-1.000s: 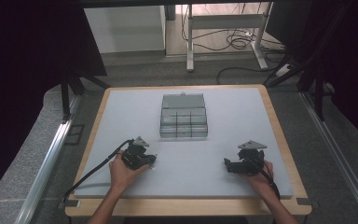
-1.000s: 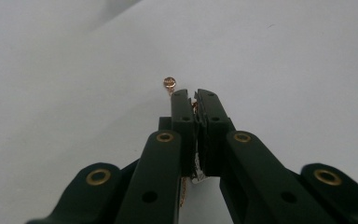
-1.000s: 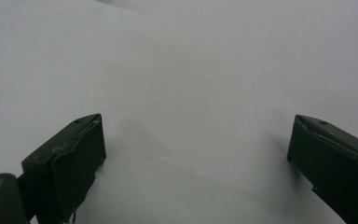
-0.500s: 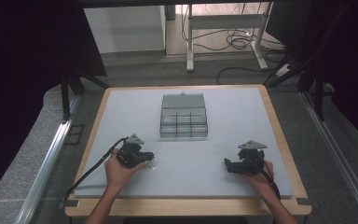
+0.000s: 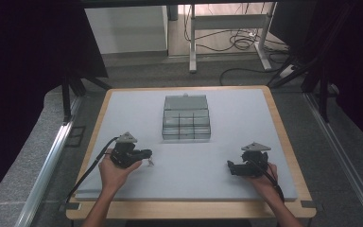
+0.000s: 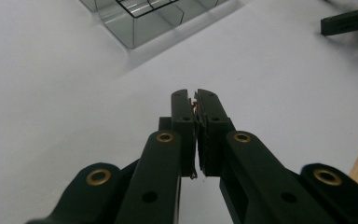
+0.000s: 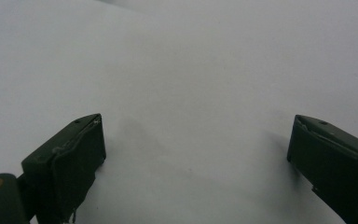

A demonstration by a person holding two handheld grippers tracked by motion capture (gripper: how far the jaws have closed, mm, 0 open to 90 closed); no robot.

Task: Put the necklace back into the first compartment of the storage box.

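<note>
1 left gripper (image 6: 196, 100), jaws pinching 1 small reddish item (image 6: 195, 106) | 1 right gripper (image 7: 196, 140), jaws gaping wide | 1 clear organizer (image 5: 186, 118) sitting mid-surface (image 5: 246, 118)

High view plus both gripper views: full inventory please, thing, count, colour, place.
compartment box: 1, clear grey, lid open, far centre of the mat
small item: 1, thin, reddish, pinched between the left jaws; too small to identify
mat: 1, pale grey, covering the table top
table: 1, light wood rim around the mat
floor cables: several, black, on the floor behind the table
left gripper: 1, black, near left of the mat, jaws closed on the small item
right gripper: 1, black, near right of the mat, jaws wide open, holding nothing
hands: 2, one on each gripper
</note>
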